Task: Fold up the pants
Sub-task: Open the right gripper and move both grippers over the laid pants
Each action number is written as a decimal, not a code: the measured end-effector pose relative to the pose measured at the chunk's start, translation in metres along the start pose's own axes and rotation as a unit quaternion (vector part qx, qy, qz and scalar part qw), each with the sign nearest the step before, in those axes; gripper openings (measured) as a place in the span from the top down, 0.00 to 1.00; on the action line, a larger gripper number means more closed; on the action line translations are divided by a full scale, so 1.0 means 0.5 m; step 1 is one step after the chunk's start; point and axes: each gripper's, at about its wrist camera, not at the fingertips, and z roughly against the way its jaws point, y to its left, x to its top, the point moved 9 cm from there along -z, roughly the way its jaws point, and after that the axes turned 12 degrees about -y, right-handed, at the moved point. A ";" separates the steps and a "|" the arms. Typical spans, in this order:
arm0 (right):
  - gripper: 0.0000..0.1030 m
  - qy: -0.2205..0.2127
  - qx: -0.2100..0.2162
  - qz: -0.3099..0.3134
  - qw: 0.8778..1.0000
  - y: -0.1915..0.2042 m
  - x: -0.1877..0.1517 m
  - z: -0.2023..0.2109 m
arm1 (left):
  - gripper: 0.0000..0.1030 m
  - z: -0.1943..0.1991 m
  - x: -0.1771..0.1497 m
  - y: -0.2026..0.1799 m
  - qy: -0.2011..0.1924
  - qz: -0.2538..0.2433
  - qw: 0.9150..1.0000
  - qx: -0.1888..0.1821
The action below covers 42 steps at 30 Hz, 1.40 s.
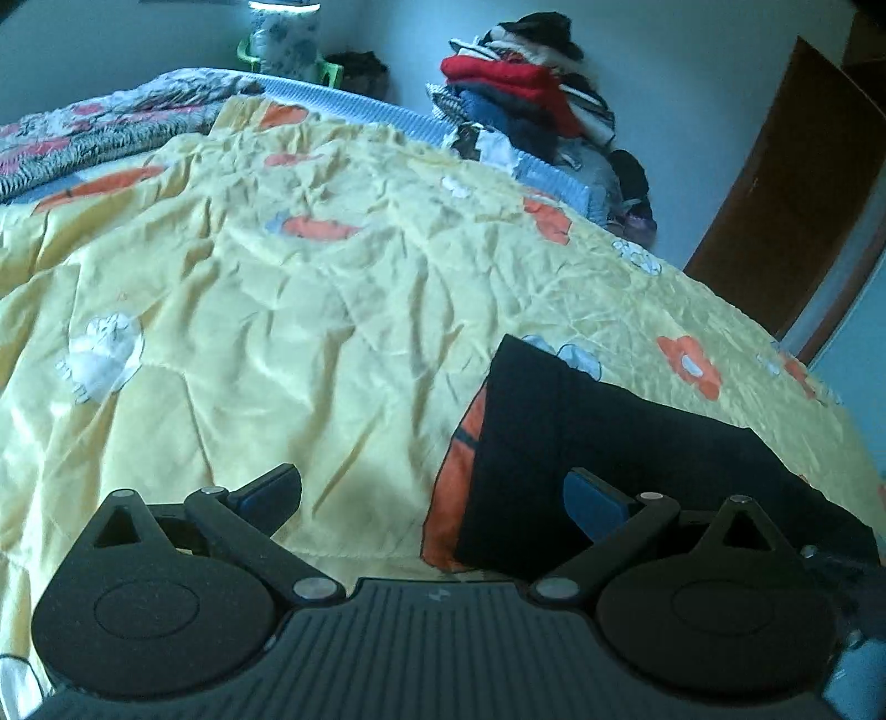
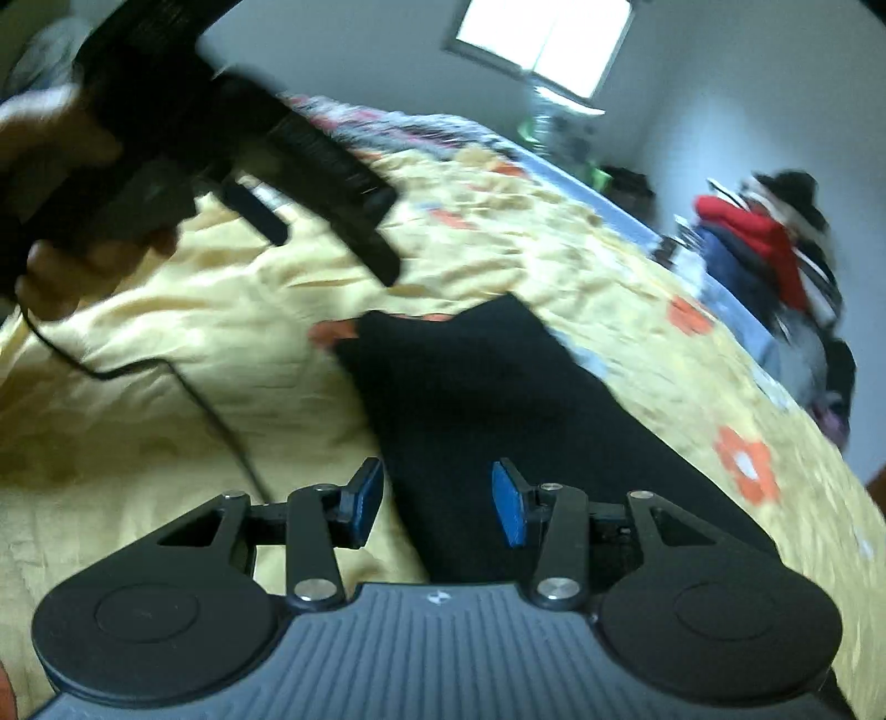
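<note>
— Lying flat on the yellow flowered quilt [image 1: 288, 288], the black pants [image 1: 609, 443] sit at about four o'clock in the left wrist view, already doubled into a narrow dark slab. See the same?

— Yes. In the right wrist view the pants [image 2: 487, 399] run from six o'clock up toward twelve, ending in a notched edge near the middle of the frame. How do your tongs stand?

— The left gripper [image 1: 432, 498] has its blue pads spread wide apart, holding nothing. One pad hangs over bare quilt, the other in front of the near edge of the pants; whether it touches the cloth I cannot tell.

— The right gripper [image 2: 437, 501] is also parted, though less widely, with nothing pinched. Its right finger is over the black cloth and its left finger over the quilt just beside the pants' edge.

— What is that at your ten o'clock?

— Your gripper body, blurred, with a hand [image 2: 66, 221] around it and a thin black cable [image 2: 183, 387] trailing across the quilt.

— A clothes pile [image 1: 531, 99] topped with red stands past the bed at my one o'clock, and a brown door [image 1: 786, 183] at two.

— The pile [image 2: 769, 249] is at my two o'clock; a bright window [image 2: 542, 39] at twelve.
</note>
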 end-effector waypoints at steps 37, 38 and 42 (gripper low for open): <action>0.00 0.127 -0.367 -0.336 0.858 -0.605 -0.344 0.231 | 0.01 -0.369 -0.121 -0.656 0.013 -0.346 0.934 -0.085; 0.00 0.141 -0.361 -0.328 0.862 -0.603 -0.352 0.230 | 0.01 -0.382 -0.113 -0.651 0.014 -0.333 0.940 -0.074; 0.00 0.152 -0.349 -0.302 0.874 -0.609 -0.383 0.206 | 0.07 -0.385 -0.100 -0.649 -0.002 -0.321 0.945 -0.061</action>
